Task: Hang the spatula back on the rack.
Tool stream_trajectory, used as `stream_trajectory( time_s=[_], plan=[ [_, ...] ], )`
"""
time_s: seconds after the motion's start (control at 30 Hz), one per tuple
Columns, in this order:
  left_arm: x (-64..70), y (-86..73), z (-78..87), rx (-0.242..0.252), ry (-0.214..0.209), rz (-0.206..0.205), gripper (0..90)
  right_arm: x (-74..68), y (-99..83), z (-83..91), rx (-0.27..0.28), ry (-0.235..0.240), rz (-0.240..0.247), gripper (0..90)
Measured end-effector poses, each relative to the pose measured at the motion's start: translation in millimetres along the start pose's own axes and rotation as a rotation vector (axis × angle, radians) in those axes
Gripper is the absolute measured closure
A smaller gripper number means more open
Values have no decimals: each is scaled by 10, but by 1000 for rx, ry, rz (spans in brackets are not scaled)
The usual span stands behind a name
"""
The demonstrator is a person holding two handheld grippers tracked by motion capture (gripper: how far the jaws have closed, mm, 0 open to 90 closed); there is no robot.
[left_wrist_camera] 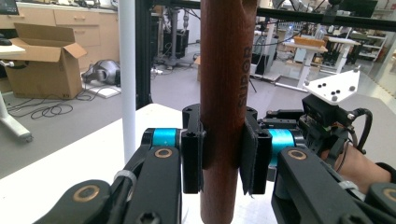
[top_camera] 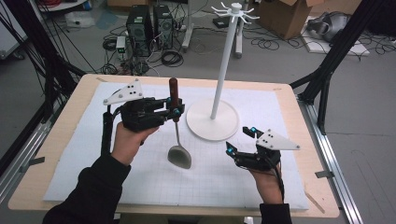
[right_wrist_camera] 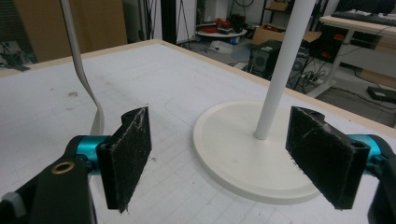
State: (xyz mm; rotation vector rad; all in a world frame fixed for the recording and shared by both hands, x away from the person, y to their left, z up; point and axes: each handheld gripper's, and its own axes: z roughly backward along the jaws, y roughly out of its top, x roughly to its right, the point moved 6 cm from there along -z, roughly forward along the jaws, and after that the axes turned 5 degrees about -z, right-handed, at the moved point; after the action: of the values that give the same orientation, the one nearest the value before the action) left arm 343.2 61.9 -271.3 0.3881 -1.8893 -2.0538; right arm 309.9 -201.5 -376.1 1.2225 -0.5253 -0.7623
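High view shows the left gripper [top_camera: 176, 111] clamping the ladle [top_camera: 178, 135] upright, right gripper [top_camera: 241, 139] open; next, likely hanging it on the stand [top_camera: 219, 79].

On the table [top_camera: 65, 140] there is one white mat [top_camera: 140, 182], one spatula [top_camera: 176, 122] with a wooden handle, and one white rack [top_camera: 219, 65] on a round base. Two grippers are in use: a left gripper [top_camera: 173, 109] and a right gripper [top_camera: 242, 139]. Two computer towers [top_camera: 150, 28] stand on the floor beyond.
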Motion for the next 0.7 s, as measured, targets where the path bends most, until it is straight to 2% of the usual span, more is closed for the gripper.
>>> stream_trajectory(
  time_s=[0.27,0.4,0.53,0.7],
  plan=[
    [-36,139,-72,-8,-8,-5,732,14,-5,-2,1,-7,-1,216],
    [-90,207,-129,-13,-8,7,733,12,-13,1,-2,-8,0,216],
    [-150,328,-242,-25,2,7,733,29,-39,21,-13,-9,3,216],
    [-209,541,-432,-44,-8,-3,732,94,-69,86,-12,-20,-12,216]
  ],
)
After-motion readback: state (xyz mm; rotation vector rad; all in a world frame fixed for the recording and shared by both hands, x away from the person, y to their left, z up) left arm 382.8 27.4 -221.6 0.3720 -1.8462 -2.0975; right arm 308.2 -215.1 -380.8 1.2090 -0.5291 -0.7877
